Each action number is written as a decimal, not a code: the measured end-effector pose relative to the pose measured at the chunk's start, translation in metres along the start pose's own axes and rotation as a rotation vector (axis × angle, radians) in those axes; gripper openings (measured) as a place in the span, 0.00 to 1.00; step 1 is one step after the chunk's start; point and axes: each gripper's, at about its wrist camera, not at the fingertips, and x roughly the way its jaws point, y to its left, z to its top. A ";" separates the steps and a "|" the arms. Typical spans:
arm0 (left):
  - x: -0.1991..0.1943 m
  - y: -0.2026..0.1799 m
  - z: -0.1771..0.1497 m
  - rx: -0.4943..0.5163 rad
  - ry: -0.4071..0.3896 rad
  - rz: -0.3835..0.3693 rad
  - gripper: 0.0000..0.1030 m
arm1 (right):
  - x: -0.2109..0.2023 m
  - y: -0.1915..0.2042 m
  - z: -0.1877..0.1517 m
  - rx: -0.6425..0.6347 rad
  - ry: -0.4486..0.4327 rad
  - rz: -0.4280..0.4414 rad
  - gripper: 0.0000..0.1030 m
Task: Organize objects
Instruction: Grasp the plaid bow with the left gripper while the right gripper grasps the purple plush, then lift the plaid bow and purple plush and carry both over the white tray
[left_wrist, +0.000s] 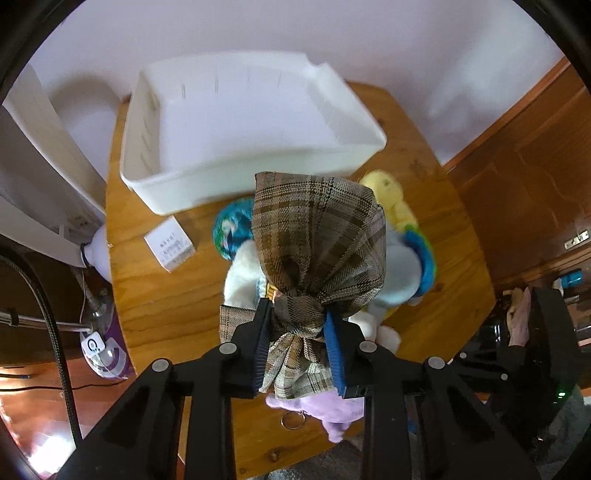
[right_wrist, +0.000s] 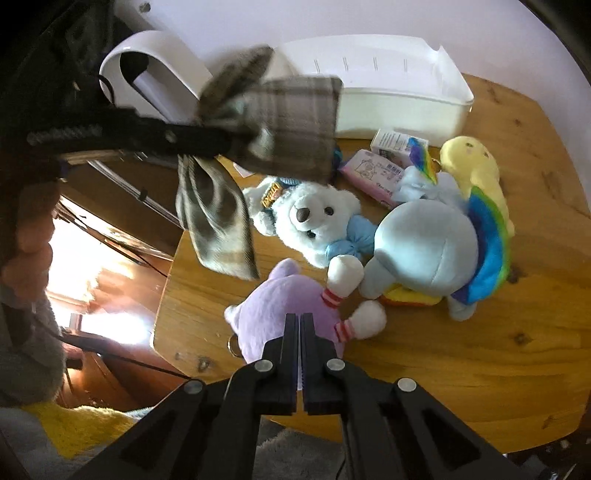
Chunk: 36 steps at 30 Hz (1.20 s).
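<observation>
My left gripper (left_wrist: 298, 314) is shut on the knot of a brown plaid fabric bow (left_wrist: 317, 236) and holds it in the air above the toys, just short of the white plastic bin (left_wrist: 243, 125). The bow also shows in the right wrist view (right_wrist: 280, 125), blurred. My right gripper (right_wrist: 299, 321) is shut and empty, just above a lilac plush (right_wrist: 280, 306). On the wooden table (right_wrist: 480, 350) lie a white teddy bear (right_wrist: 314, 221), a light blue plush with rainbow mane (right_wrist: 436, 243) and a yellow plush (right_wrist: 476, 166).
A small white carton (left_wrist: 169, 243) lies left of the toys, near the bin. A pink tissue pack (right_wrist: 373, 173) and another carton (right_wrist: 391, 142) lie in front of the bin. A white appliance (right_wrist: 155, 74) stands left of the table. The table edge runs along the left.
</observation>
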 end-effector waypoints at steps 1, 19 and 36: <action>-0.005 0.001 0.000 -0.004 -0.010 0.000 0.29 | 0.000 0.002 -0.003 -0.007 0.005 -0.012 0.05; -0.041 0.016 -0.005 -0.064 -0.054 -0.025 0.29 | 0.068 -0.016 -0.003 0.174 0.105 0.161 0.78; -0.070 0.019 0.002 -0.090 -0.098 -0.070 0.29 | 0.026 0.005 0.007 0.126 0.073 0.237 0.58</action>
